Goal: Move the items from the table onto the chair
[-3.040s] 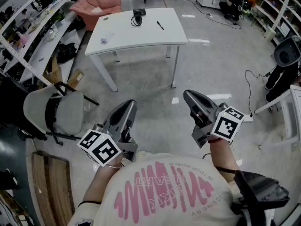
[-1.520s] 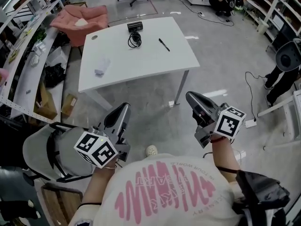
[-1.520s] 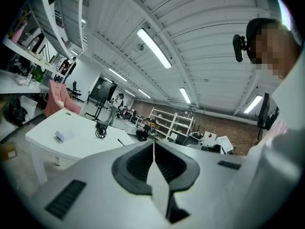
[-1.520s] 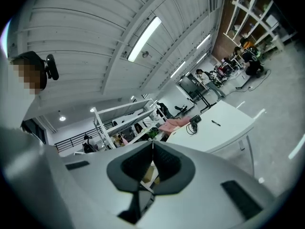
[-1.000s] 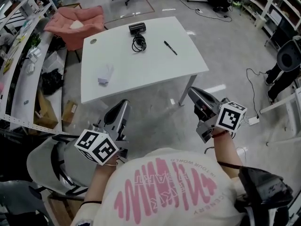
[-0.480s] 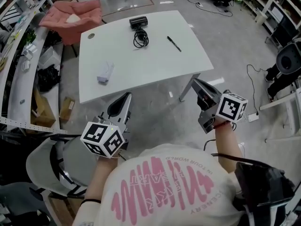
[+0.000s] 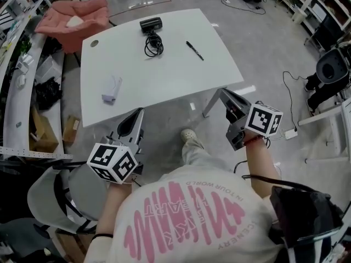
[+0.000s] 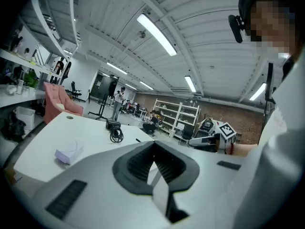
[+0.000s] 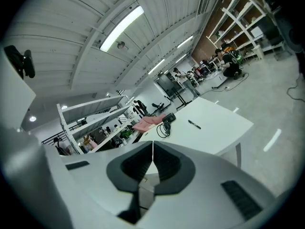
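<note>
On the white table [image 7: 164, 75] lie a black device with a coiled cable [image 7: 151, 33], a black pen [image 7: 194, 50] and a small white crumpled object [image 7: 111, 89]. The grey chair [image 7: 82, 190] stands at the lower left, beside the person. My left gripper [image 7: 138, 113] is shut and empty, its tip just short of the table's near edge, below the white object. My right gripper [image 7: 221, 92] is shut and empty near the table's right front corner. The left gripper view shows the white object [image 8: 69, 151] and the cable [image 8: 115, 133] beyond the closed left gripper [image 8: 153, 143]. The right gripper view shows the pen [image 9: 194, 124] beyond the closed right gripper [image 9: 152, 143].
A pink armchair [image 7: 77, 14] stands behind the table at the far left. Shelving with clutter and boxes [image 7: 41, 130] runs along the left side. A black office chair [image 7: 333, 70] and floor cables [image 7: 288, 100] are at the right. The person's shoe [image 7: 189, 136] is near the table leg.
The person has stepped up to the table, which now fills more of the head view. Both grippers have come forward and down to its near edge. A leg and shoe now show between them.
</note>
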The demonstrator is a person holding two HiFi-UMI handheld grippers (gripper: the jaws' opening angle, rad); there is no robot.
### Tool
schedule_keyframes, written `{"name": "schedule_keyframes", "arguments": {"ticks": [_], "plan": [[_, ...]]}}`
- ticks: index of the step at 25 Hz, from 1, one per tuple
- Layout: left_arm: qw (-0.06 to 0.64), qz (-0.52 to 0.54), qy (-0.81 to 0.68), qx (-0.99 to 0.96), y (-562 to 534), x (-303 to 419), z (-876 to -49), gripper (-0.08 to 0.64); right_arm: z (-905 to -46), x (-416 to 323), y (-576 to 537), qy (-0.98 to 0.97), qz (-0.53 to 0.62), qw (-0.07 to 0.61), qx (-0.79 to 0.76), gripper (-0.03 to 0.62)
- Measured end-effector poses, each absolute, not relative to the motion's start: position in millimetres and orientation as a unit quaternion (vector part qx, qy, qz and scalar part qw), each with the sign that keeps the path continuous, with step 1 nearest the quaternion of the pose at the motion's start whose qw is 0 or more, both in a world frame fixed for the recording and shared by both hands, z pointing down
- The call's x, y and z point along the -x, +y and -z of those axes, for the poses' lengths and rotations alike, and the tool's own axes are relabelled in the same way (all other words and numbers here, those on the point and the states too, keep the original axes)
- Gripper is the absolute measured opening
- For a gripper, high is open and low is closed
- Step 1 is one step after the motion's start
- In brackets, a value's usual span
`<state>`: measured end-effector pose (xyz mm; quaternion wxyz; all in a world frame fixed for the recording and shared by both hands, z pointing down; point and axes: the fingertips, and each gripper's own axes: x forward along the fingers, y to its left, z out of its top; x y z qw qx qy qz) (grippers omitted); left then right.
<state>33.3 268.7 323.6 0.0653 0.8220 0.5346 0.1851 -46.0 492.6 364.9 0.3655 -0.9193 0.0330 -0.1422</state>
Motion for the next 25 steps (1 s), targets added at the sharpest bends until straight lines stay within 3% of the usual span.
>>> {"name": "schedule_keyframes", "arguments": {"ticks": [9, 22, 24, 25], "plan": [[0.072, -0.201, 0.494, -0.843, 272.0, -108.0, -341.4, 0.011, -394.9, -45.1, 531.3, 0.057, 0.171, 0.341, 0.923, 0.015], [0.086, -0.241, 0.390, -0.884, 300.5, -179.7, -354.5, 0.011, -452.9, -169.3, 595.0, 0.116, 0.300, 0.209, 0.923, 0.018], [0.088, -0.242, 0.374, -0.891, 300.8, -186.7, -357.4, 0.011, -468.7, -184.4, 602.8, 0.114, 0.327, 0.182, 0.920, 0.040], [0.091, -0.241, 0.367, -0.894, 301.0, -190.2, -358.5, 0.011, -476.8, -191.1, 605.3, 0.116, 0.341, 0.171, 0.917, 0.082]]}}
